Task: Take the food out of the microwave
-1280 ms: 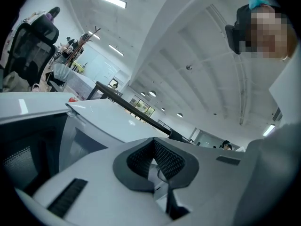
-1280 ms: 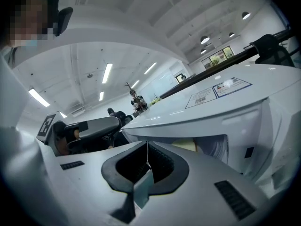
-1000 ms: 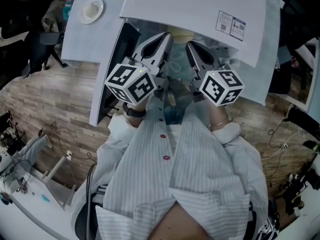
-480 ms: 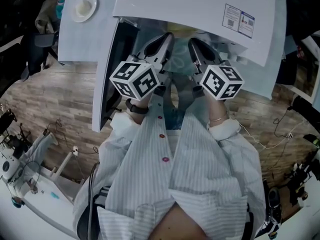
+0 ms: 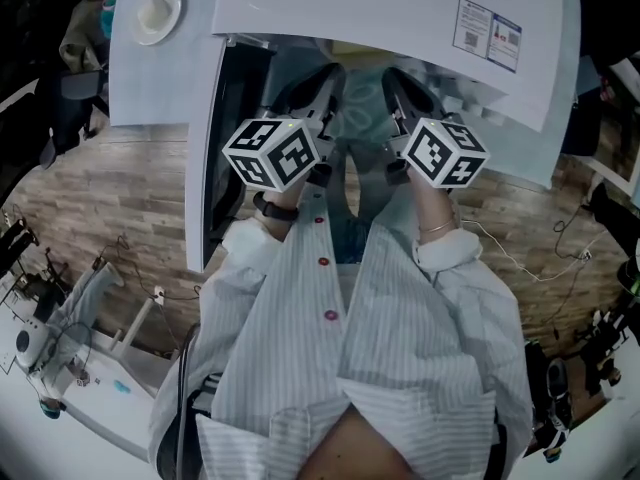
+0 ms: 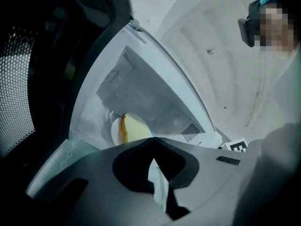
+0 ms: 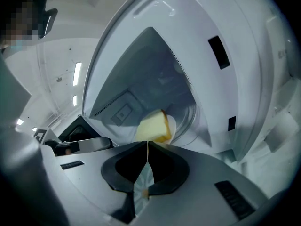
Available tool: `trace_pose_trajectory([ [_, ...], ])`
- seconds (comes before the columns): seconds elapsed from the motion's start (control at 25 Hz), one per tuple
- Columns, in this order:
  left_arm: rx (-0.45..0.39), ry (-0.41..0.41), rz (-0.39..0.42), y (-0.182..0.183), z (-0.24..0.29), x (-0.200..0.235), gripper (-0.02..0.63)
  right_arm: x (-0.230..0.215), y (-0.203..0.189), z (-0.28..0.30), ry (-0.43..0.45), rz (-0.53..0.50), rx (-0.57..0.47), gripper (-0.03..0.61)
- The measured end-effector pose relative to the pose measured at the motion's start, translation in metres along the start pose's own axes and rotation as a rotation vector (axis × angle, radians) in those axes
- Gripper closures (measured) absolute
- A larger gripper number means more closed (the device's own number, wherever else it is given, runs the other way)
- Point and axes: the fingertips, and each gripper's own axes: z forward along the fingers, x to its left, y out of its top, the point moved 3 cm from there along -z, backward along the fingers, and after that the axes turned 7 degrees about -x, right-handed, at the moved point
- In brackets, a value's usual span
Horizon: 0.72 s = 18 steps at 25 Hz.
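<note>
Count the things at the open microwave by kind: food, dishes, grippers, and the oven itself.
Pale yellow bread slice with brown crust: 1
White round dishes: 2 (plate under the slice, dish on the white tabletop)
Open white microwave: 1
Grey two-jaw grippers: 2 (left, right, both shut)
Total: 6

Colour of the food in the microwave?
The food is pale yellow, golden-brown edge; clearest in right gripper view.
</note>
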Motion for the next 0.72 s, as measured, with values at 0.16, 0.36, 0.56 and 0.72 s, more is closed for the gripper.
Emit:
trace_pose_trajectory([
  [0.16, 0.015, 0.017, -0.031, -0.009, 0.003, 0.011, 0.606, -0.005, -0.008, 0.002, -0.018, 0.004, 0.012, 0.545],
  [0.36, 0.047, 0.042, -0.075, -0.022, 0.009, 0.023, 0.606, -0.009, -0.015, 0.007, -0.020, 0.036, 0.021, 0.545],
  [0.56, 0.064, 0.048, -0.134, -0.030, 0.013, 0.030, 0.604, -0.013, -0.021, 0.010, -0.025, 0.063, 0.037, 0.543],
  [0.72, 0.073, 0.051, -0.163, -0.035, 0.016, 0.034, 0.603, -0.017, -0.025, 0.012, -0.025, 0.097, 0.041, 0.541],
])
